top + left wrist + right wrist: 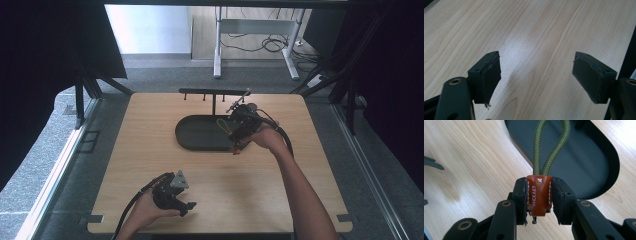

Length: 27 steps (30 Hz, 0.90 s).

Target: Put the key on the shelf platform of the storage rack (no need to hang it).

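Key fob (539, 195): brown leather tab, white stitching, a white cross stitch near the top, stamped lettering running down its face, reads something like "HICKAET" but hard to be sure. An olive-green braided cord loop (551, 145) comes out of the tab's top. The right gripper (539, 198) has the tab clamped between its two black pads, one pad on each side face, tab upright along the jaws, loop pointing away from the hand. A bit of metal hangs under the tab, too small to identify.

In the high view the loop (223, 125) sits held above the right part of the dark oval tray (192, 135), right gripper (239, 131) at the tray's right end. Behind the tray stands a black T-shaped rack with pegs (215, 92).

Left gripper (185, 206) is well apart, near the front edge of the wooden table (150, 165), jaws spread wide, nothing between them, bare wood (536, 37) beneath.
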Tool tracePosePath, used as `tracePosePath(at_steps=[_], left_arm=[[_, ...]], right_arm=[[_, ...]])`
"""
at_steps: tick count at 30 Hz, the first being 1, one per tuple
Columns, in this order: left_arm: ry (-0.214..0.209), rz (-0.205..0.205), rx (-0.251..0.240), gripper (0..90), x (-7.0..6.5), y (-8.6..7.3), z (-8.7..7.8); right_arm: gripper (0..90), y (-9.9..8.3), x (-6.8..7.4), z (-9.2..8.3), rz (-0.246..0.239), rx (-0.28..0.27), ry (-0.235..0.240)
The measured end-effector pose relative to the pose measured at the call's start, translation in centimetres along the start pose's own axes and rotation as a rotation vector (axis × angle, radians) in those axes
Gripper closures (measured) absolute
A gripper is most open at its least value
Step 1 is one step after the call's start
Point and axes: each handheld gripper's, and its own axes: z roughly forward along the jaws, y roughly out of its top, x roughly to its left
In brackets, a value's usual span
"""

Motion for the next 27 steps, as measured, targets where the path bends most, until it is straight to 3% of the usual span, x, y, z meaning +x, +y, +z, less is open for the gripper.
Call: tracePosePath(at_steps=[7,27], left_arm=[[0.000,-0.017,-0.009,23.4,0.2,-0.1,-0.2],[0.011,-0.011,-0.003,23.4,0.3,-0.2,-0.2]], right_arm=[[66.4,1.2,-0.6,0.0,0.003,-0.008,-0.004],[66.4,3.6,-3.4,1.2,0.028,-0.020,-0.042]])
